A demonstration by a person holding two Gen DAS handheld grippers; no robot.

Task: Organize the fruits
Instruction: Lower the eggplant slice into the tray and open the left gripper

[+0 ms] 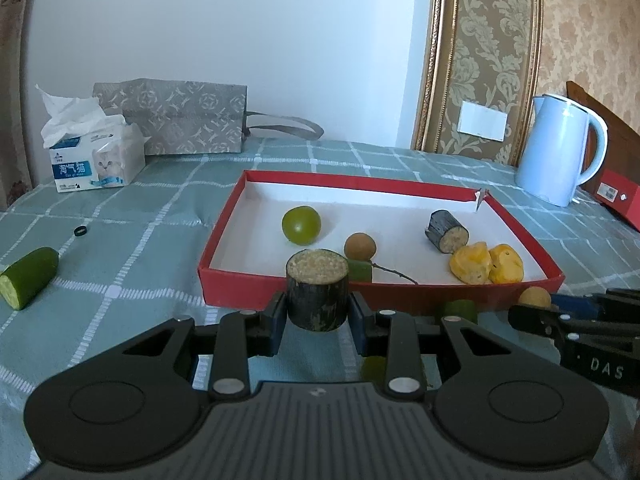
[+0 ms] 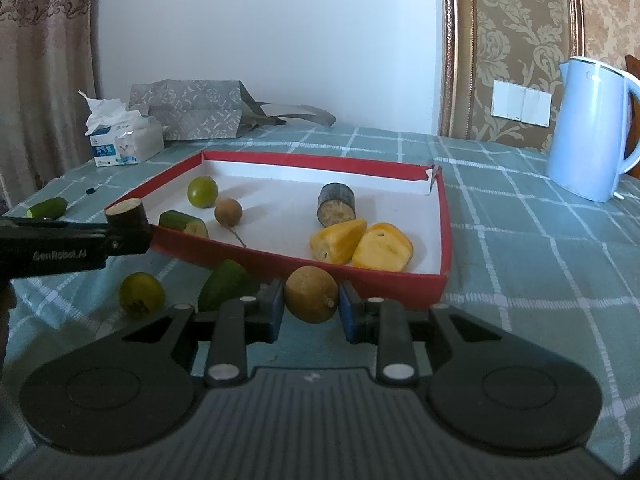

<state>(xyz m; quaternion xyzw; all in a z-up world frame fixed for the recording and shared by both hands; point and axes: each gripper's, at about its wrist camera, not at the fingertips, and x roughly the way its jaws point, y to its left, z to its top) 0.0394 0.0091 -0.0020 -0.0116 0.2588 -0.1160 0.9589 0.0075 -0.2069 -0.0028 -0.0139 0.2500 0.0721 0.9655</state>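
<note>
My left gripper (image 1: pixel 317 312) is shut on a dark sugarcane piece (image 1: pixel 317 294), held upright just before the near wall of the red tray (image 1: pixel 280 288); it also shows in the right wrist view (image 2: pixel 127 212). My right gripper (image 2: pixel 311 306) is shut on a brown longan (image 2: pixel 311 294), just before the tray's near wall (image 2: pixel 380 280). Inside the tray lie a green round fruit (image 1: pixel 301 225), a longan with a stem (image 1: pixel 360 246), a cucumber piece (image 2: pixel 183 224), a second sugarcane piece (image 1: pixel 447 231) and two yellow jackfruit pieces (image 1: pixel 486 264).
On the checked cloth outside the tray lie a cucumber piece (image 1: pixel 29 277) at far left, a green fruit (image 2: pixel 141 294) and a green cucumber piece (image 2: pixel 226 284). A tissue pack (image 1: pixel 94 156), a patterned bag (image 1: pixel 180 120) and a pale blue kettle (image 1: pixel 558 150) stand behind.
</note>
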